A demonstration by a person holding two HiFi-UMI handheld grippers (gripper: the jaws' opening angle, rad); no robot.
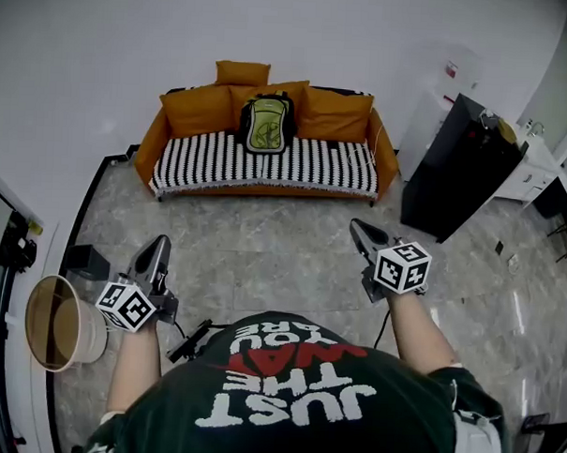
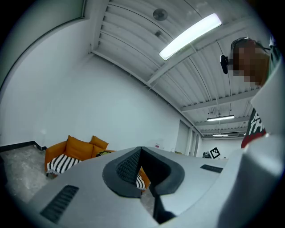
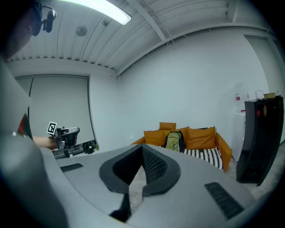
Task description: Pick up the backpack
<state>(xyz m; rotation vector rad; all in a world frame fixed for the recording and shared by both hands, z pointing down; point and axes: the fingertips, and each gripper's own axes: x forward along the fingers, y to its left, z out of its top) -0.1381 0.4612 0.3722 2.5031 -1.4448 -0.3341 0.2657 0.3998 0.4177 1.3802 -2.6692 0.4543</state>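
Quick count across the frame: one green backpack point(image 1: 266, 122) upper centre, one orange sofa point(image 1: 388, 155) carrying four orange cushions point(image 1: 197, 110) and one striped cover point(image 1: 267, 164), one black cabinet point(image 1: 455, 172) right, one round bin point(image 1: 93, 339) lower left, and two grippers, left gripper point(image 1: 157, 250) and right gripper point(image 1: 357, 228).

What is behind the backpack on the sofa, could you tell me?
Orange cushions stand behind the backpack, with a smaller one higher up. The backpack covers whatever is directly behind its middle, so that part cannot be seen.

- We see our left gripper point(image 2: 141, 149) with its jaws together and nothing between them.
- Far left, we see an orange sofa point(image 2: 75, 148) with a striped cover point(image 2: 62, 163).
- A light strip point(image 2: 190, 35) glows overhead.
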